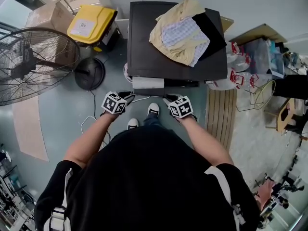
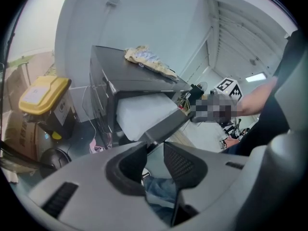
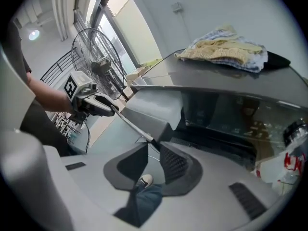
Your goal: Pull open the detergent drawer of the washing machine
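At nine o'clock in the head view stands a fan (image 1: 29, 64), with a yellow bin (image 1: 91, 23) at eleven. Next comes the left gripper (image 2: 155, 149), just left of centre and aimed toward twelve. Its jaws are partly closed, the tips nipping the left end of the drawer (image 1: 148, 83) front (further back the pads keep a gap, with jeans showing through). The drawer sits at the left of the washer's (image 1: 144, 37) front. It stands pulled out toward the person, its pale inside bared in the left gripper view. On the washer's dark top, at one o'clock, lies a heap of clothes (image 1: 180, 32). The right gripper (image 3: 154, 148), just right of centre, also points toward twelve. Its jaws are partly closed too, the tips pinching the other end of the drawer front. Two shoes (image 1: 153, 109) show on the floor between the grippers, at six o'clock from the drawer.
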Motion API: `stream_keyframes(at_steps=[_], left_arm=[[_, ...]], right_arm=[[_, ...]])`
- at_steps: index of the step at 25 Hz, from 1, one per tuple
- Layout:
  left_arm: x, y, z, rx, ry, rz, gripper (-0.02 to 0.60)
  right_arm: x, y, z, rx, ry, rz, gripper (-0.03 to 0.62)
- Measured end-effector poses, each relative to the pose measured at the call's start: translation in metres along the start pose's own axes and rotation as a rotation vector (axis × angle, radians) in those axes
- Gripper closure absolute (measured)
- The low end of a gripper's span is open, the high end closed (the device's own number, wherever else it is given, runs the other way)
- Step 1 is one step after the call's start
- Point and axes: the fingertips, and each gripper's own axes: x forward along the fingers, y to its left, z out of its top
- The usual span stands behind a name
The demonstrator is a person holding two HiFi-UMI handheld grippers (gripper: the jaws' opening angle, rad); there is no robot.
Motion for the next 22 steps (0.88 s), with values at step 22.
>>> stream_keyframes(at_steps=[22], left_arm=[[-0.01,-0.041,-0.052,-0.012,0.031,-0.039,0.466]], right_arm=[[-0.016,0.036,-0.052,0.051,0.005,0.033,0.519]])
